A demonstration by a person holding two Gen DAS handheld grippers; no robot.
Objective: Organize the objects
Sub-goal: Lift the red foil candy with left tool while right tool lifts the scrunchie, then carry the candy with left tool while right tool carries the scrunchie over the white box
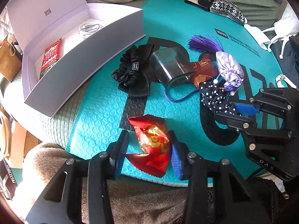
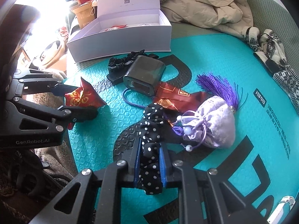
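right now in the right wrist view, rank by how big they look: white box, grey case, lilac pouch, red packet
1. white box
2. lilac pouch and grey case, too alike to rank
3. red packet, partly hidden

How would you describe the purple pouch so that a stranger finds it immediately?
On the teal mat, look right of the dark plastic case. The lilac satin pouch lies there, beside the polka-dot scrunchie. Only it has a purple tassel and white beads on its drawstring.

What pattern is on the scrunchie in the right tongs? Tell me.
Black with white polka dots, clearest in the right wrist view.
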